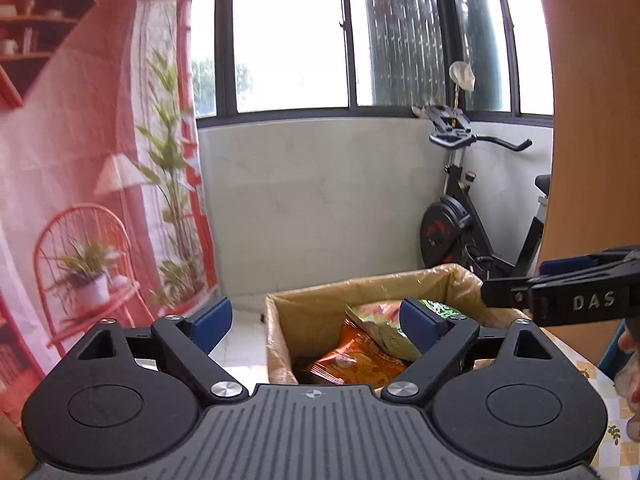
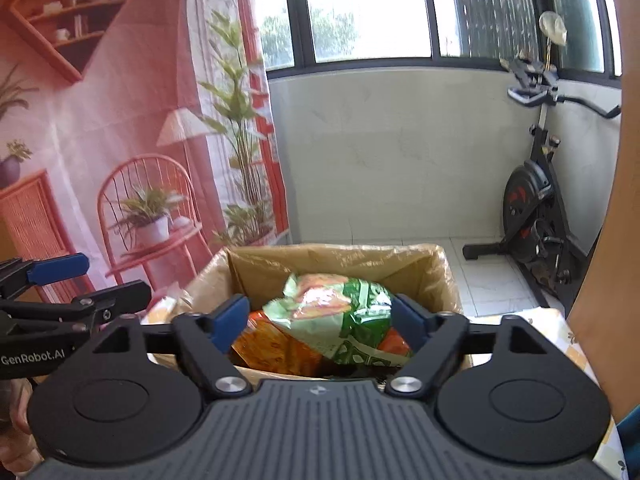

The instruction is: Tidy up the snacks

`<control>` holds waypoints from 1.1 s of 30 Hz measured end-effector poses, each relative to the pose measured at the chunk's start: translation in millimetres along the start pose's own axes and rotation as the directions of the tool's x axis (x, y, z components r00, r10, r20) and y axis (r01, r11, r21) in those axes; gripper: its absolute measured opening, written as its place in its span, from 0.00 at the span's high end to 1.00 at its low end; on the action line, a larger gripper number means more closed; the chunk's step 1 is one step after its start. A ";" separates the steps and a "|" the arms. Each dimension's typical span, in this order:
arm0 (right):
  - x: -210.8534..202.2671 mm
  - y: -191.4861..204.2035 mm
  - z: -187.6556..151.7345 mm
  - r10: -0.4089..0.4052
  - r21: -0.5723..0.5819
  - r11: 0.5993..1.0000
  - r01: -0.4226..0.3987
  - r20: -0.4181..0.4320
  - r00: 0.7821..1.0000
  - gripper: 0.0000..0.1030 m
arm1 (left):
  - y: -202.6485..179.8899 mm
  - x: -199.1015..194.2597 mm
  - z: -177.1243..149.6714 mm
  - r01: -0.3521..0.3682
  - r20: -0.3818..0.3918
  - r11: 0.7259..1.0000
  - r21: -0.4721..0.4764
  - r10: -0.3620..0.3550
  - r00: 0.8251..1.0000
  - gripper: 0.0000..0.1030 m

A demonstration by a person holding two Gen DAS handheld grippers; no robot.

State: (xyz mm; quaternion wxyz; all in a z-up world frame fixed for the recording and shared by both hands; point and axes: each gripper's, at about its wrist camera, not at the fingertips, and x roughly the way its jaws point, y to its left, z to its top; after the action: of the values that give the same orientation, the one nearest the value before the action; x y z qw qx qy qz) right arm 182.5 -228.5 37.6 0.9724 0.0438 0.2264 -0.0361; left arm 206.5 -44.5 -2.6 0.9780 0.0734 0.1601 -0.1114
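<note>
In the left wrist view, the left claw [image 1: 316, 322] is seen with its blue-padded fingers [image 1: 212, 320] spread wide and nothing between them, released above the near rim of an open brown cardboard box lined with clear plastic film [image 1: 320, 304]. Inside the box, an orange crinkled snack bag [image 1: 356, 364] lies under a green and orange snack bag [image 1: 384, 320]. At the right edge, the black right claw [image 1: 560, 284] is seen reaching in from the side, above a yellow floral-patterned surface [image 1: 600, 380]. A black exercise bike [image 1: 472, 220] stands on the tiled floor beyond the box, by the window wall. In the right wrist view, the right claw [image 2: 320, 320] is likewise released, the green and orange snack bag [image 2: 340, 316] lying in the box [image 2: 360, 260] below, untouched by the pads and resting on the orange bag [image 2: 272, 344]. The left claw [image 2: 80, 280] is seen at the left edge, open.
</note>
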 end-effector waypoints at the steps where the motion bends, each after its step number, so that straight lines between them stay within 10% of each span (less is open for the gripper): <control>1: -7.6 2.0 1.2 -0.006 -0.003 1.000 0.006 0.013 1.000 0.15 | 0.4 -6.1 1.9 -0.008 0.007 1.000 -0.002 0.008 1.000 0.10; 8: -62.8 17.5 3.6 -0.015 -0.016 1.000 0.017 0.106 0.994 0.00 | 1.4 -55.3 12.1 -0.057 0.086 0.998 -0.023 0.059 0.995 0.06; 33: -183.0 46.0 -26.8 0.001 0.021 1.000 -0.007 0.265 0.964 0.00 | -23.8 -162.4 6.2 -0.085 0.219 0.996 -0.024 0.089 0.972 0.05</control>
State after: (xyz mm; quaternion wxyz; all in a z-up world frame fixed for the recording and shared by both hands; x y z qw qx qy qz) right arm 11.1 -170.9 97.9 0.9935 0.0495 0.0940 -0.0420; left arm 52.5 -37.0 54.2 0.9942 0.0605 0.0484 -0.0747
